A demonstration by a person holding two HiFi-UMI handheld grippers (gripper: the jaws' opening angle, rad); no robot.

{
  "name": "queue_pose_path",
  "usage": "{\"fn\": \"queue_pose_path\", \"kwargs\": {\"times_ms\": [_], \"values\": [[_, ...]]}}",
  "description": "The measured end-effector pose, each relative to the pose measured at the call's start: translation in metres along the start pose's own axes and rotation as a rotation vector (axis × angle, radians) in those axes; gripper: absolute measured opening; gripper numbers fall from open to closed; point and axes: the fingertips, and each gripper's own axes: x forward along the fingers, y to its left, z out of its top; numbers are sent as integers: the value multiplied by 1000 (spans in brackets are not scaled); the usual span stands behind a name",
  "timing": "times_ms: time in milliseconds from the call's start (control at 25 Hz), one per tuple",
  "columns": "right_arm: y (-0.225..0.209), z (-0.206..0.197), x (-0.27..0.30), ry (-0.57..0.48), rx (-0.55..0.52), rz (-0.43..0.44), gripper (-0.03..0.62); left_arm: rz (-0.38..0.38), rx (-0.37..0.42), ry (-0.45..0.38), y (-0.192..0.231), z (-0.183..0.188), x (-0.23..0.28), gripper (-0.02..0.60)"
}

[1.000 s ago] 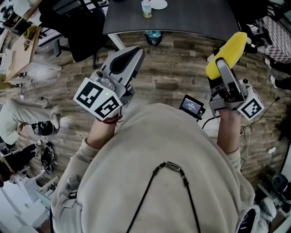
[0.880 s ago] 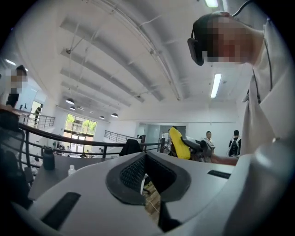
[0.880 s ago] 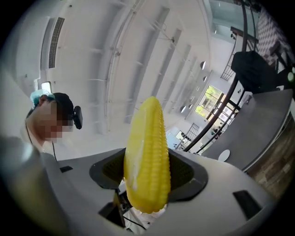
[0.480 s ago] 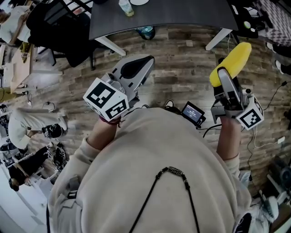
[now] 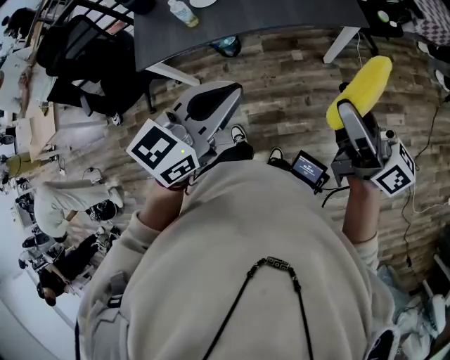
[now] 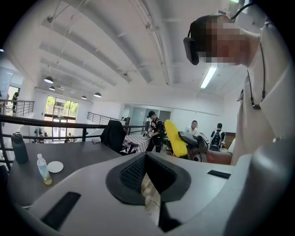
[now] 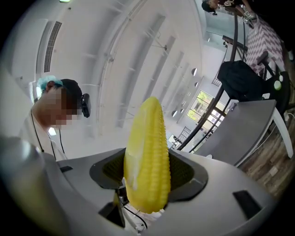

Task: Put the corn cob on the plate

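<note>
Yellow and glossy, the corn cob stands nearly upright in my right tongs. The jaws are closed against its two sides low down, near the blunt end, and most of its length pokes out past them. It is up in the air over the wooden floor, off the tabletop altogether.

My left tongs have their jaws drawn together with nothing between them; only a thin slit of floor shows through.

The plate, small and white, lies on the dark tabletop just beside a small clear bottle, back from the near edge.

From its even rows and shine, I take the cob for a moulded one: light, stiff, and not likely to bruise. The ridged kernels should give the pads some bite. The body is round and tapering, though, so I judge it could swivel or creep out of a grip this close to the end. A hold across the thick middle would be steadier. Since it is round, I expect it to roll once laid down, so I would set it low and lengthwise.
</note>
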Motion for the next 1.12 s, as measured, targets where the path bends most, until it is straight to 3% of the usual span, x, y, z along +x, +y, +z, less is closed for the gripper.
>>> {"fn": "queue_pose_path", "kwargs": {"times_ms": [280,440,600,840,1120], "values": [[0,10,56,-21,-32,-37,261,-113,-19,-63,49,28,4,0],[3,1,80,-32,-43,-50,261,-196,12,-134,56,41,4,2],[9,-7,119,-2,-100,-32,259,-300,-11,-217,78,48,-18,1],[-1,-16,190,70,-137,-60,261,-280,-53,-268,147,52,-56,1],[-2,-11,263,122,-192,-37,260,-181,-100,-320,225,50,-110,1]]}}
